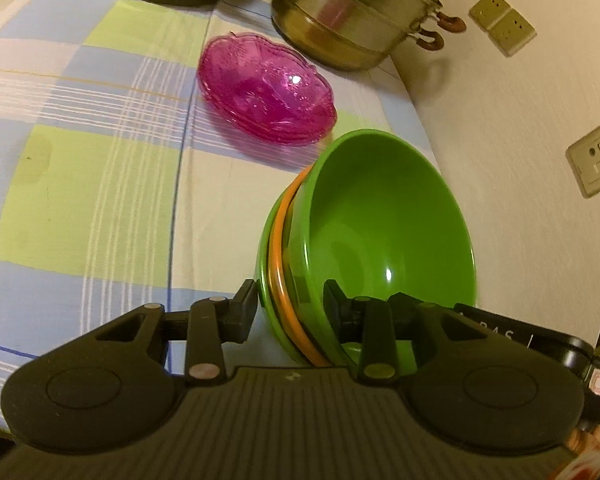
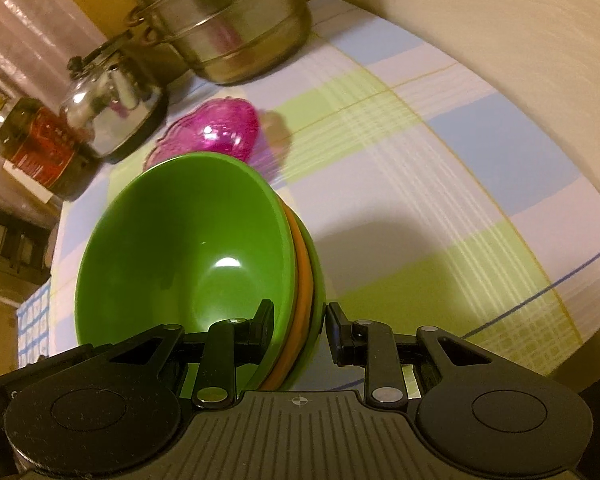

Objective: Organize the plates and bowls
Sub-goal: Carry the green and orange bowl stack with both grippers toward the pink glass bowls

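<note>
A nested stack of bowls, green (image 1: pixel 380 232) with an orange one (image 1: pixel 280 264) between, is held tilted above the checked tablecloth (image 1: pixel 92 200). My left gripper (image 1: pixel 292 308) is shut on the stack's rim, one finger inside and one outside. My right gripper (image 2: pixel 300 320) is shut on the same stack (image 2: pixel 180 248) from the opposite side, its orange bowl (image 2: pixel 302 300) showing between the fingers. A stack of pink translucent plates (image 1: pixel 266 92) lies on the cloth beyond; it also shows in the right wrist view (image 2: pixel 224 128).
A steel steamer pot (image 1: pixel 356 12) stands at the back by the wall. A steel kettle (image 2: pixel 112 112) and a jar (image 2: pixel 40 144) stand beside it. Wall sockets (image 1: pixel 596 160) are on the wall at the right.
</note>
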`<state>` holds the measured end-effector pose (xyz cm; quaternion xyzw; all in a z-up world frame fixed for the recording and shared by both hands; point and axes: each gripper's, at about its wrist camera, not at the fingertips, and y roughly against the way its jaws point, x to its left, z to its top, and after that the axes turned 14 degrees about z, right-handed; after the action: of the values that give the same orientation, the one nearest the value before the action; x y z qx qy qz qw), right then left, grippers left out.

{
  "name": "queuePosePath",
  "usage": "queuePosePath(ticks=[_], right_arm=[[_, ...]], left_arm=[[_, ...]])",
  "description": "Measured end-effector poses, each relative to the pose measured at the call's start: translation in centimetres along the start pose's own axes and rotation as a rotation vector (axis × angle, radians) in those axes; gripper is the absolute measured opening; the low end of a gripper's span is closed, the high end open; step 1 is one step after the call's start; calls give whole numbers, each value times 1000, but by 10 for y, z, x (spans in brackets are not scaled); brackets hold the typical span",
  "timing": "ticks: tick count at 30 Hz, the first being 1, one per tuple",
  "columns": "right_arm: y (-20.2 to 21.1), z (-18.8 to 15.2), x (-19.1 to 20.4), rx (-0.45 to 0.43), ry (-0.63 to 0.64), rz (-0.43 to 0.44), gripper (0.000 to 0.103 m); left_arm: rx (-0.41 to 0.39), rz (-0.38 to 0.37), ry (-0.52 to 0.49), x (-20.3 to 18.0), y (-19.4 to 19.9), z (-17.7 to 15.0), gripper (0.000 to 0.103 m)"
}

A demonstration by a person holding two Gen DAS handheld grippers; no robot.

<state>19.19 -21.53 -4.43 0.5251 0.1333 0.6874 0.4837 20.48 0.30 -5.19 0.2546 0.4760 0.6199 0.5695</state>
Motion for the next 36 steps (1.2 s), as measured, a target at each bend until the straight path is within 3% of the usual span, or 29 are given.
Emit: queuePosePath(ticks=[16,36], right_arm=[[-8,5,22,-1,37,-7,28],[-24,47,44,-22,68,5,28]], left_arm=[[-13,-13,29,13,4,10,32],[-50,-19,29,7,5,64,30]])
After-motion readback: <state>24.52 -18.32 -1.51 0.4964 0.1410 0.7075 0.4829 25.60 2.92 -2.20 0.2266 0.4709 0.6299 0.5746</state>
